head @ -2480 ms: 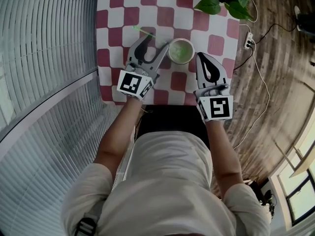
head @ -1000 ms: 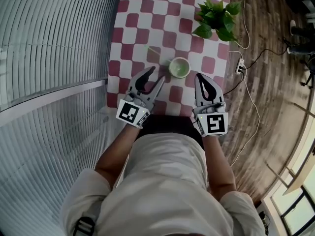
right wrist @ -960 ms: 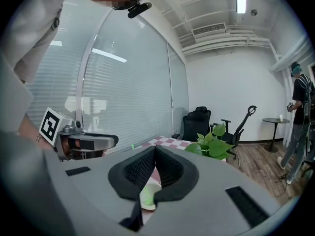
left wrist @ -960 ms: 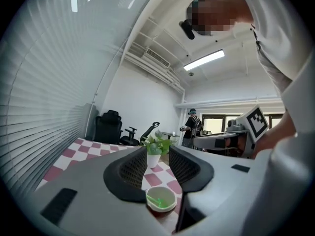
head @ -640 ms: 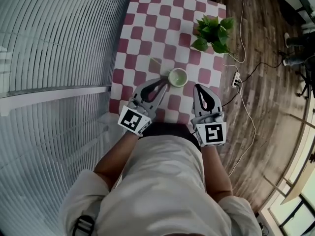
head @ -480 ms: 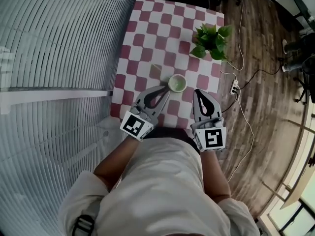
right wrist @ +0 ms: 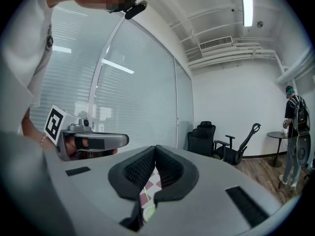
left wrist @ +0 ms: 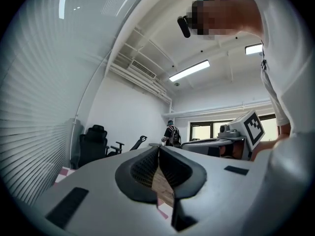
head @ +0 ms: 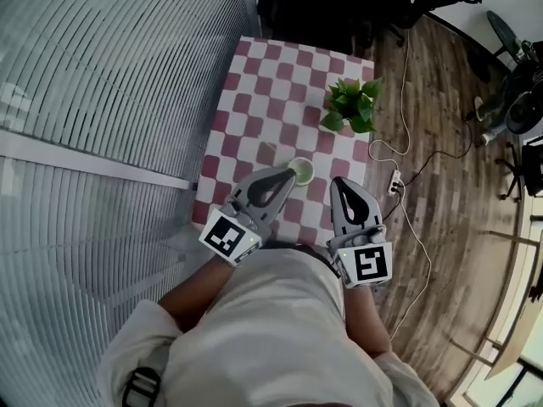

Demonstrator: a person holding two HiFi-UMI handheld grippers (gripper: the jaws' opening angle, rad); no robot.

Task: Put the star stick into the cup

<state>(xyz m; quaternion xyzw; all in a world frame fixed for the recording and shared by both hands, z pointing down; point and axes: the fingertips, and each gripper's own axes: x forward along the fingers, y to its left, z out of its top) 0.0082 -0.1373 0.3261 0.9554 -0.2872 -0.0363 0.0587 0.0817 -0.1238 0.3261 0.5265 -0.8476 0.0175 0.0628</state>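
Far below the person's chest, the head view shows a red-and-white checked bench with a pale green cup near its front edge and a potted plant toward its right side. A thin green star stick slants up and to the left from the cup. It is very small there, but its lower end seems to sit inside the rim. Only this view takes in the whole bench and the white cable trailing over the wooden floor.

The two gripper views look level across the room instead, at ceiling lights, dark office chairs and a person standing at the far side. Through the slot under its pads, the right gripper view also catches a sliver of the checks, the green stick and the cup. The left gripper view shows only floor and a corner of the checks there.

The left hand-held gripper points forward and about level, high above the bench. Its jaws have just been closing and now meet tip to tip with nothing between them. The right hand-held gripper is beside it, tilted slightly downward, its jaws also pressed together and empty. Both forearms reach out from the body, roughly parallel, and each gripper shows in the other's view.
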